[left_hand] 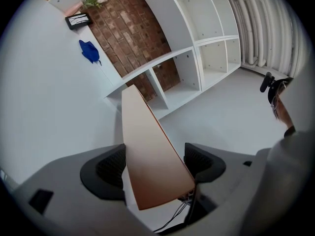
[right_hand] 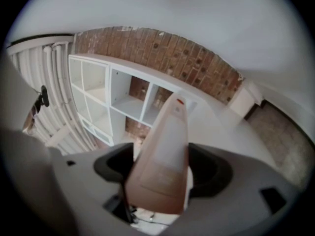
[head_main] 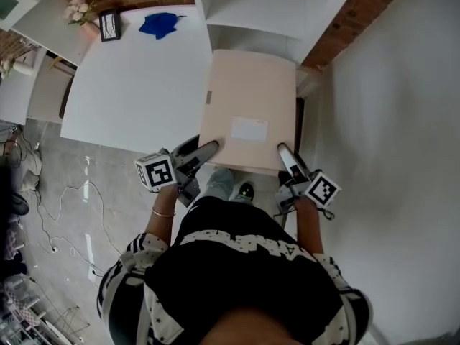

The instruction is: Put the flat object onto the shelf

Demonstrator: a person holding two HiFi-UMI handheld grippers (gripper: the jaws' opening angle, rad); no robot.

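**A:** What are the claws doing?

**B:** Both are clenched on the same thing. The left gripper (left_hand: 155, 168) presses its dark pads on the two faces of the pale peach flat rectangular board (head_main: 248, 106) at its near left corner. The right gripper (right_hand: 162, 168) pinches the near right corner the same way.

**A:** Why a corner each?

**B:** My guess is that the board is wide and thin, so two grips hold it steady and stop it twisting. It is carried in the air, with its far edge pointing at the white cube shelf unit (head_main: 251, 9) against the brick wall. It reaches close to the shelf's front, but I cannot tell whether it touches. It is not laid on the shelf yet.

**A:** And the large white table (head_main: 136, 77)?

**B:** It stands just to the left of the board. At its far end sit a crumpled blue cloth (head_main: 159, 24), a small black-framed picture (head_main: 110, 24) and a bunch of pale flowers (head_main: 77, 9), all well away from the carry.

**A:** And the arms?

**B:** Both forearms reach forward, low in front of the body. There is one wrist at each end of the board's near edge, and the marker cubes face up and outward.
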